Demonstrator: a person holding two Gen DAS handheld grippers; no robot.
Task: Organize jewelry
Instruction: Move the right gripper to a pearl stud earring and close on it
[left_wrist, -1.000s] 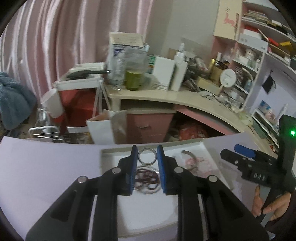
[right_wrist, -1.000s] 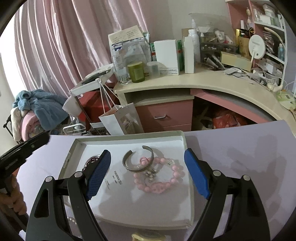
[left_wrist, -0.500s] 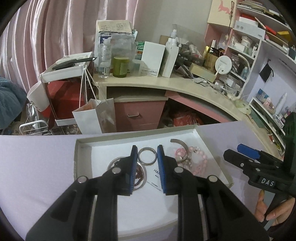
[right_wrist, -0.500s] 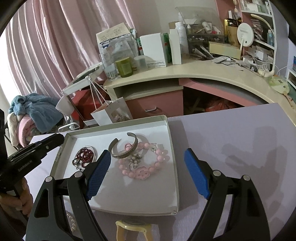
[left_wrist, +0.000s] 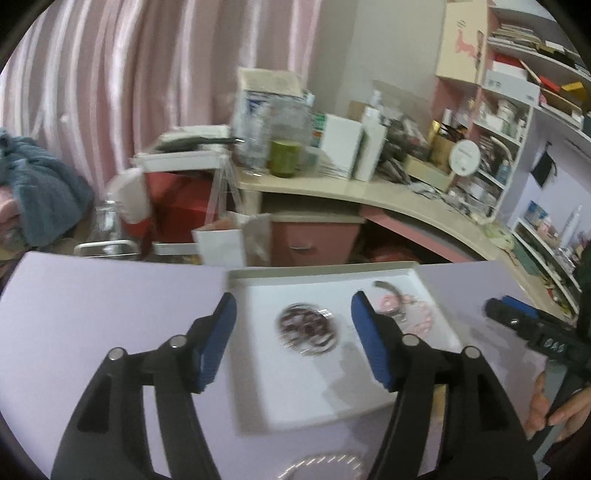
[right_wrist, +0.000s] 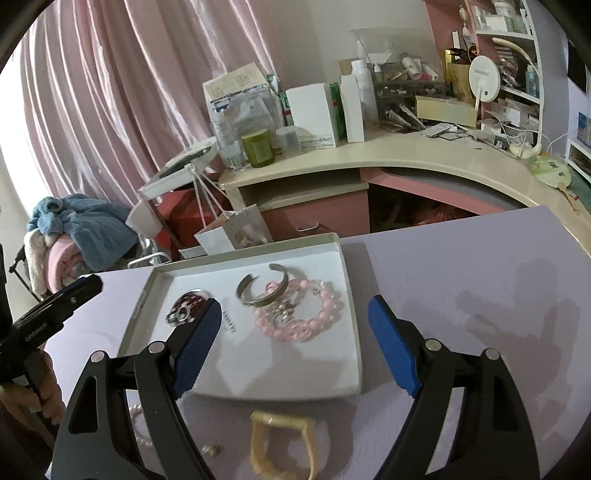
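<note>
A shallow white tray (right_wrist: 240, 373) lies on the lilac table. In it are a pile of dark red bracelets (left_wrist: 306, 328) with a silver ring (left_wrist: 325, 314) at its edge, a silver cuff (right_wrist: 262, 291) and a pink bead bracelet (right_wrist: 303, 317). My left gripper (left_wrist: 291, 306) hovers in front of the pile. Its jaws are opening and nothing sits between the pads. My right gripper (right_wrist: 293, 306) stands open and empty above the tray's near half, and shows in the left wrist view (left_wrist: 517, 314) at the right.
A cream bangle (right_wrist: 280, 443), a pearl strand (right_wrist: 138, 417) and small earrings (right_wrist: 212, 448) lie on the table in front of the tray. A beaded band (left_wrist: 321, 465) lies near the table's front edge. A cluttered desk (right_wrist: 369, 155) stands beyond the table.
My left gripper let go of the silver ring, which now lies by the dark red pile in the tray, and its jaws spread wide. The tray has slid left in the right wrist view.
</note>
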